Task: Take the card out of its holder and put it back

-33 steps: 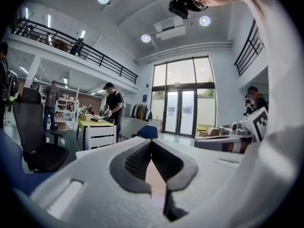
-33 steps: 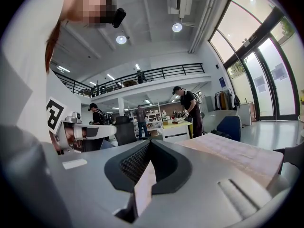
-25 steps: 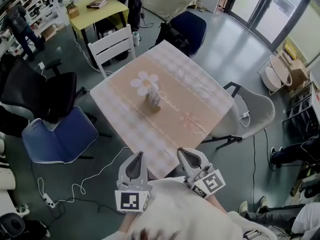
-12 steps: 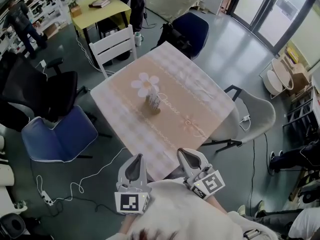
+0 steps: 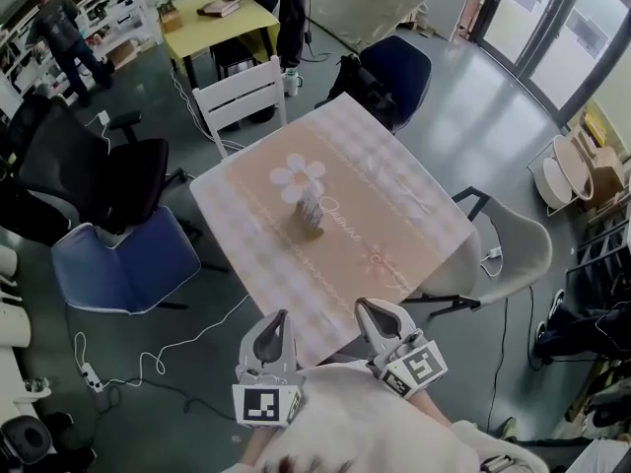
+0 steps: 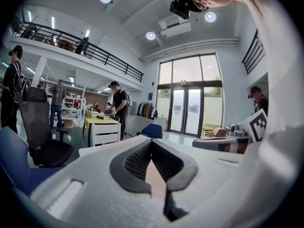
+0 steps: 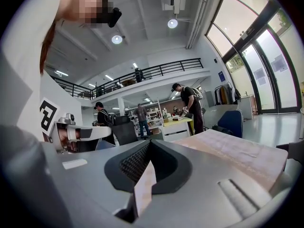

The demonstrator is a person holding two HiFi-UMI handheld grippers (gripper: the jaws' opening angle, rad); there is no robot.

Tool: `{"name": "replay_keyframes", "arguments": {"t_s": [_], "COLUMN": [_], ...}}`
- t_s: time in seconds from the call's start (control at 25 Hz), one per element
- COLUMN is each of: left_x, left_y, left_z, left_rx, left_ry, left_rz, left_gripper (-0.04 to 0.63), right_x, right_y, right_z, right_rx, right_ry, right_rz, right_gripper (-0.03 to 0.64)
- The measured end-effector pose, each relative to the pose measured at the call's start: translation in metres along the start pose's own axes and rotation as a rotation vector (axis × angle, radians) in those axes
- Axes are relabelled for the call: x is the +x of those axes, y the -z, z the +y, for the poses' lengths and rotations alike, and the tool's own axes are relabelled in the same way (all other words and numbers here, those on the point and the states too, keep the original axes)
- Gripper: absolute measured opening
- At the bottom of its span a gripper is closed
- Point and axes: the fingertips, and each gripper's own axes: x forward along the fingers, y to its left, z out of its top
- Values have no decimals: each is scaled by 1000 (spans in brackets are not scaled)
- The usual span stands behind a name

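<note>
As the head view has it: a square bench (image 5: 394, 205) under a peach checked cloth, seen corner-on from above.
Holder (image 5: 311, 211): small and upright, near the middle of the bench, just beside a white daisy shape (image 5: 298, 176) on the cloth.
Card: it cannot be told apart from the holder at this size.
Left tool (image 5: 281, 315): at the near corner of the bench, well apart from the holder. Its own view shows the two dark pads meeting at the tips with nothing clamped. A peach sliver shows through the slot below them.
Right tool (image 5: 360, 304): near the left one, at the same corner. Its jaws are together. The pale checked strip in the gap behind the tips reads as the cloth beyond, not a thing gripped.
Marker cubes: one on each tool, left (image 5: 266, 404) and right (image 5: 414, 368), against the person's pale sleeves.
Chairs: a white slatted chair (image 5: 240, 95) at the far left side, a dark blue chair (image 5: 394, 65) at the far corner and a grey chair (image 5: 513, 239) on the right. A blue chair (image 5: 123, 264) and a black office chair (image 5: 94, 170) stand off to the left.
Floor: a white cable (image 5: 148, 363) runs to a power strip (image 5: 91, 372).
Background: a yellow table (image 5: 212, 23), a person (image 5: 67, 33) by shelves, glass doors (image 5: 552, 18).
</note>
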Motion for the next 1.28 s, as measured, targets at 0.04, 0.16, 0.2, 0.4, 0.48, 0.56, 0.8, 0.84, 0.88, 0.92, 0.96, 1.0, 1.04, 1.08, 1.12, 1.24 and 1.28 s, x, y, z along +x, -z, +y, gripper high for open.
{"name": "replay_keyframes", "arguments": {"t_s": [0.04,0.16,0.2,0.4,0.48,0.56,0.8,0.84,0.88,0.92,0.96,1.0,1.04,1.08,1.12,1.24,1.28], "left_x": [0,-1,-1,3,4,5,12,13,14,15,16,17,18,18,17,17,17], "left_y": [0,6,7,5,6,6,-1,-2,-2,-2,-3,-3,-3,-3,-3,-3,-3], "left_z": [-1,-3,-4,-7,-5,-1,6,6,6,6,6,7,7,7,7,9,10], "left_rx": [3,7,2,12,4,1,-6,-6,-6,-6,-6,-6,-3,1,1,3,3], "left_ry": [-7,-34,-43,-57,-60,-59,-36,-31,-26,-22,-19,-16,-12,-9,-8,-8,-10], "left_rz": [-3,8,11,-6,-1,7,16,15,15,16,17,16,16,16,18,21,19], "left_gripper": [2,2,2,1,2,2,2,2,2,2,2,2,2,2,2,2,2], "right_x": [0,0,0,2,4,7,10,11,11,12,12,13,14,15,15,18,19], "right_y": [0,1,2,1,0,-3,-10,-10,-10,-10,-11,-12,-13,-13,-13,-14,-15], "right_z": [-1,-6,-8,-14,-17,-18,-13,-12,-12,-12,-12,-12,-12,-12,-11,-10,-9], "right_rx": [-6,-17,-15,-9,-11,-11,-4,-1,1,2,1,-2,-4,-5,-8,-16,-20], "right_ry": [-9,-39,-44,-62,-54,-44,-23,-22,-21,-20,-20,-22,-24,-25,-25,-30,-35], "right_rz": [-4,-37,-37,-31,-34,-37,-44,-44,-44,-45,-47,-50,-52,-53,-54,-55,-56], "right_gripper": [-3,-3,-3,-3,-3,-3,-3,-3,-3,-3,-3,-3,-3,-3,-3,-3,-3]}}
